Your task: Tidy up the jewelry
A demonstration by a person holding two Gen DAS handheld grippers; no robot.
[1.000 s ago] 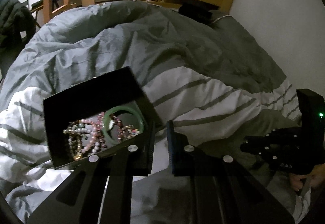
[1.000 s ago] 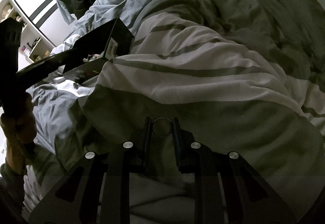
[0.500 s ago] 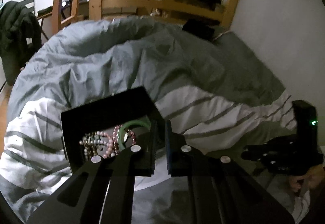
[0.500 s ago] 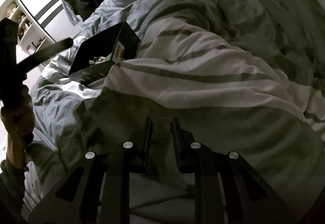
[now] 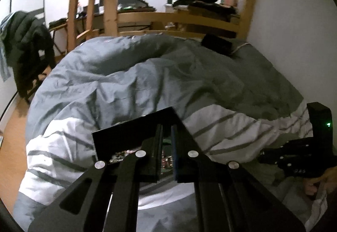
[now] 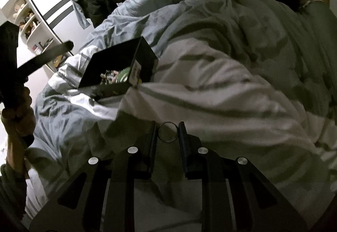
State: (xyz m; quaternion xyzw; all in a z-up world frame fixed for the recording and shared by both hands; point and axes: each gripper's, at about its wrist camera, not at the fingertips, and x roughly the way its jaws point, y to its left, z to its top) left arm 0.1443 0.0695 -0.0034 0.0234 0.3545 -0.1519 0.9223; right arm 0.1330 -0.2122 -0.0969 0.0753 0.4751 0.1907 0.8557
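Ring [image 6: 167, 132] pinched between right gripper [image 6: 167, 137] fingers — left gripper [image 5: 166, 147] fingers narrow, empty, over black box [image 5: 130, 133] on duvet [image 5: 147, 76]

open-topped black box [image 6: 118, 63] reachable from above, rumpled duvet [image 6: 210, 76] ridge beside it

Ring [image 6: 167, 132]: thin polished metal. Box [image 6: 118, 63]: matt black card, glossy paper label. Duvet [image 6: 221, 76]: creased soft cloth. Bed frame [image 5: 109, 0], twelve o'clock: smooth varnished wood.
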